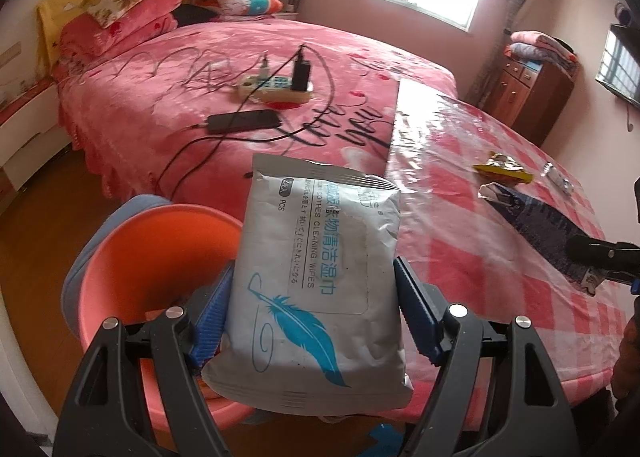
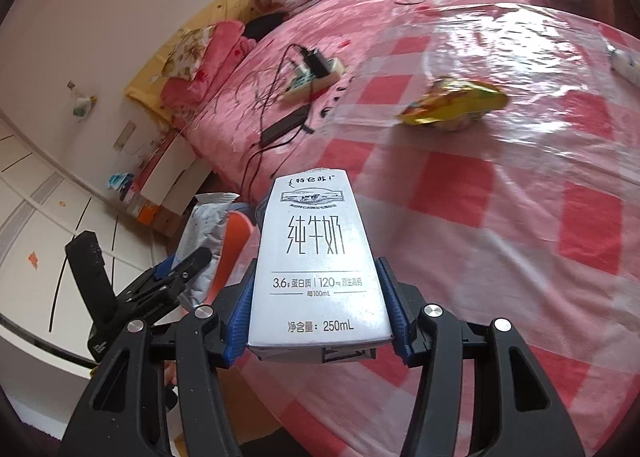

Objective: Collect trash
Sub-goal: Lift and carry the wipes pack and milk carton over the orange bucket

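Observation:
My left gripper (image 1: 314,273) is shut on a white wet-wipes pack (image 1: 316,281) with a blue feather print, its blue pads pressing both sides. The pack hangs over the right rim of an orange-pink basin (image 1: 132,257) beside the table's left edge. My right gripper (image 2: 318,273) is shut on a white milk carton (image 2: 320,257), held above the pink checked table (image 2: 500,237). The left wrist view shows that carton (image 1: 548,233) at the far right, dark-sided. A crumpled yellow wrapper (image 2: 452,103) and a small white wrapper (image 2: 626,63) lie on the table.
Behind the table stands a bed (image 1: 168,69) with a pink cover, carrying a power strip (image 1: 276,87), a dark phone (image 1: 244,121) and trailing cables. A wooden cabinet (image 1: 532,93) stands far right. The table has a glossy plastic cover.

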Tool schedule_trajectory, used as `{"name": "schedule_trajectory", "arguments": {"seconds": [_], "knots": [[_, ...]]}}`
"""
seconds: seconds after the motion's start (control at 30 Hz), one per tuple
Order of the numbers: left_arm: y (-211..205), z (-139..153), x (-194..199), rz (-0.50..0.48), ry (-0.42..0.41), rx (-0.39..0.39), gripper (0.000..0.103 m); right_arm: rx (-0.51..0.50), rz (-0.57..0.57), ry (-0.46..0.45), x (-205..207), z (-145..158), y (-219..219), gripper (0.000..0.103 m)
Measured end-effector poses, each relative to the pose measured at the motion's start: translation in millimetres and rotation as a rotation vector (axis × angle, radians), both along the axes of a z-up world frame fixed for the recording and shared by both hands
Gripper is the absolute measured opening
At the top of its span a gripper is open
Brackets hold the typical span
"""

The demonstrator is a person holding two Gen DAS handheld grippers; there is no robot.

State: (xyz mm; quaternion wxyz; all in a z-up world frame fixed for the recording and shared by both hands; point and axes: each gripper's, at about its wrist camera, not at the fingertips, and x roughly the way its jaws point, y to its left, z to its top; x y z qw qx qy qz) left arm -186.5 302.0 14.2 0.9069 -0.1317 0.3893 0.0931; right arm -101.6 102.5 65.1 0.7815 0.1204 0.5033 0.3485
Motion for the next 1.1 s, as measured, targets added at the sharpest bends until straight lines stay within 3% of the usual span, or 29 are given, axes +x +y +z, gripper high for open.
{"name": "schedule_trajectory", "arguments": {"seconds": [0.63, 1.1], "knots": [[60.6, -25.1, -31.8, 0.154, 0.057, 0.003, 0.076, 0.021, 0.259, 0.007, -12.1, 13.2, 128.0, 0.057], [90.1, -50.1, -42.6, 0.217, 0.101, -0.034, 0.076, 0.010, 0.342, 0.077, -16.8, -12.4, 193.1, 0.057]]}}
